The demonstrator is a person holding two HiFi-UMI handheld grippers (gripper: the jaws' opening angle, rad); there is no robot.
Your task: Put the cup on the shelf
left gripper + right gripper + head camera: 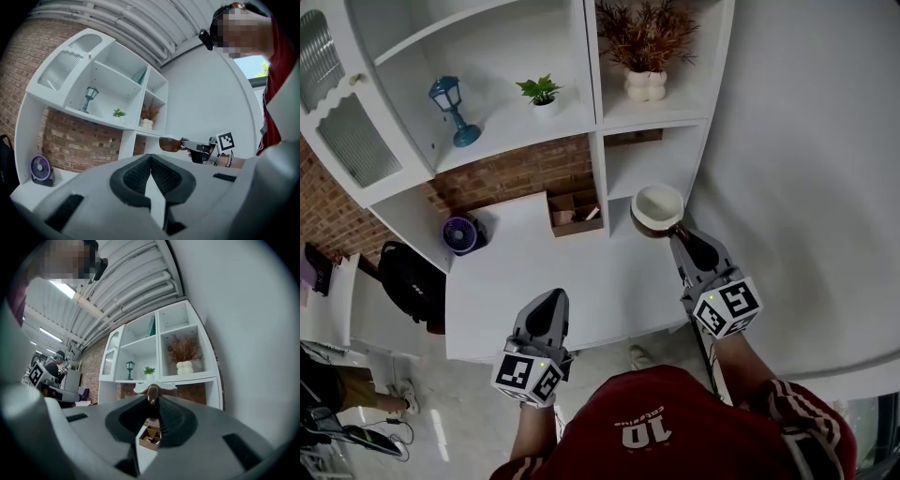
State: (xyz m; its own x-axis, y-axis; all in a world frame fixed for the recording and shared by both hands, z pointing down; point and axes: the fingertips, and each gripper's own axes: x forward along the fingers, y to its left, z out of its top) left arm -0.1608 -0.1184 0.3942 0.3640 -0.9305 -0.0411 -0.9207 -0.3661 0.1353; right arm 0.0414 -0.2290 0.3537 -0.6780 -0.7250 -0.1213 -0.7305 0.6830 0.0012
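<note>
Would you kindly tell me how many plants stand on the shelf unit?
2: a small green plant sharing a compartment with the blue lantern, and a dried bunch in a white vase one compartment right.

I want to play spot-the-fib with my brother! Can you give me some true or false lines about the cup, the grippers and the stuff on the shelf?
1. The right gripper holds a cup. True.
2. The cup already stands on the shelf. False: it is up in the air in front of the shelf, gripped by its handle.
3. A blue lamp stands on the shelf. True.
4. The left gripper holds the little green plant. False: its jaws are shut on nothing, and the plant stands on the shelf near the lamp.
5. A purple fan sits on the desk. True.
</note>
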